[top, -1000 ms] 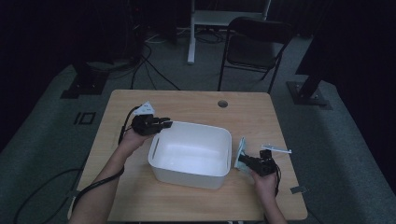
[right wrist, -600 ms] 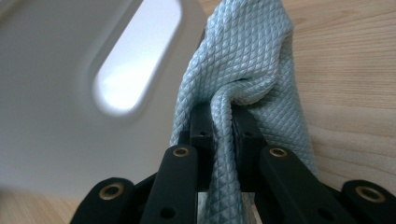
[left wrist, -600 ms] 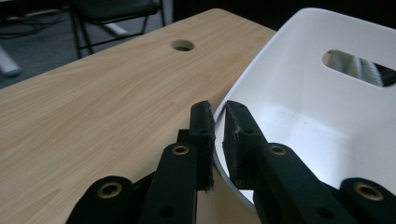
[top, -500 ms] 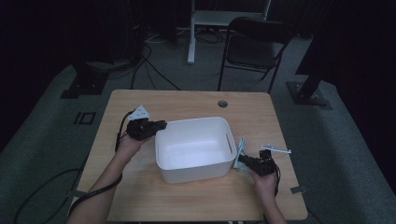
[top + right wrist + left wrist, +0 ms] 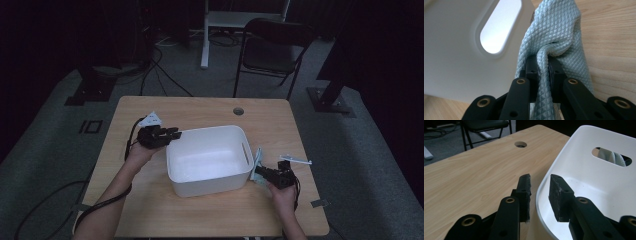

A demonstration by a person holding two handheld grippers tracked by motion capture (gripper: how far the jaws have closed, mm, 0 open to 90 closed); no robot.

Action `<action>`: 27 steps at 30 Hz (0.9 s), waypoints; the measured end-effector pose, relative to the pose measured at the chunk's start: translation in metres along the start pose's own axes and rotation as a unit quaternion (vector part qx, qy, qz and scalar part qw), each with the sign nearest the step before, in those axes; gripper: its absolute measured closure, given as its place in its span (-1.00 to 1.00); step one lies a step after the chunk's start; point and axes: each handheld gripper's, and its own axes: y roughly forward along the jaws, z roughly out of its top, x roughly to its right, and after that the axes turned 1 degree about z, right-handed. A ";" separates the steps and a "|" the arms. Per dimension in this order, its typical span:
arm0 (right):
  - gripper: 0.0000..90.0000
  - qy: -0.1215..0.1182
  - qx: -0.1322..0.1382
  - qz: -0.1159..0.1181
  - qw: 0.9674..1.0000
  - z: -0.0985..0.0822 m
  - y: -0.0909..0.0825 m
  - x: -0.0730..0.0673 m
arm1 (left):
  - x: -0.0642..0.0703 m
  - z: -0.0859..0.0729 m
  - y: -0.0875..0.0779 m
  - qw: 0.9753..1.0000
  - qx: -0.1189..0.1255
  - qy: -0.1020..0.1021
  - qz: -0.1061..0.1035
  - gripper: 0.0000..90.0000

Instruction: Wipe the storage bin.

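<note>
A white plastic bin [image 5: 207, 160] stands in the middle of the wooden table. My left gripper [image 5: 170, 134] is at its far left corner. In the left gripper view the jaws of the left gripper [image 5: 540, 178] straddle the bin's rim [image 5: 541, 192]. They have just been opening, and a gap shows on each side of the rim. My right gripper [image 5: 262, 172] sits at the bin's right end, shut on a fold of pale blue cloth [image 5: 556, 27]. The cloth [image 5: 257, 164] lies against the bin's wall [image 5: 454, 50] beside the handle slot [image 5: 499, 25].
A round cable hole [image 5: 238, 111] is in the table top behind the bin. A black chair [image 5: 272, 50] stands on the floor beyond the table's far edge. Bare wood lies left of the bin [image 5: 474, 170] and along the front edge.
The bin has turned on the table and its left end has swung slightly toward the far side. The left gripper stayed at that corner. The right gripper and cloth have not moved.
</note>
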 end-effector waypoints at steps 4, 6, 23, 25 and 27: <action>0.82 0.001 -0.001 0.000 1.000 0.000 0.000 0.000 | 0.000 -0.002 0.000 1.000 0.005 -0.004 0.000 0.75; 0.82 0.001 -0.001 0.001 1.000 0.000 0.001 0.000 | 0.001 -0.004 -0.001 1.000 0.007 -0.003 0.006 0.79; 0.82 0.002 -0.007 0.002 1.000 -0.002 0.005 -0.001 | 0.012 -0.012 -0.017 0.998 0.013 -0.022 0.054 0.81; 0.82 0.002 -0.007 0.002 1.000 -0.002 0.005 -0.001 | 0.011 -0.012 -0.015 0.998 0.015 -0.022 0.051 0.78; 0.81 0.003 -0.007 0.002 1.000 -0.002 0.005 -0.001 | 0.010 -0.011 -0.012 0.999 0.011 -0.021 0.043 0.76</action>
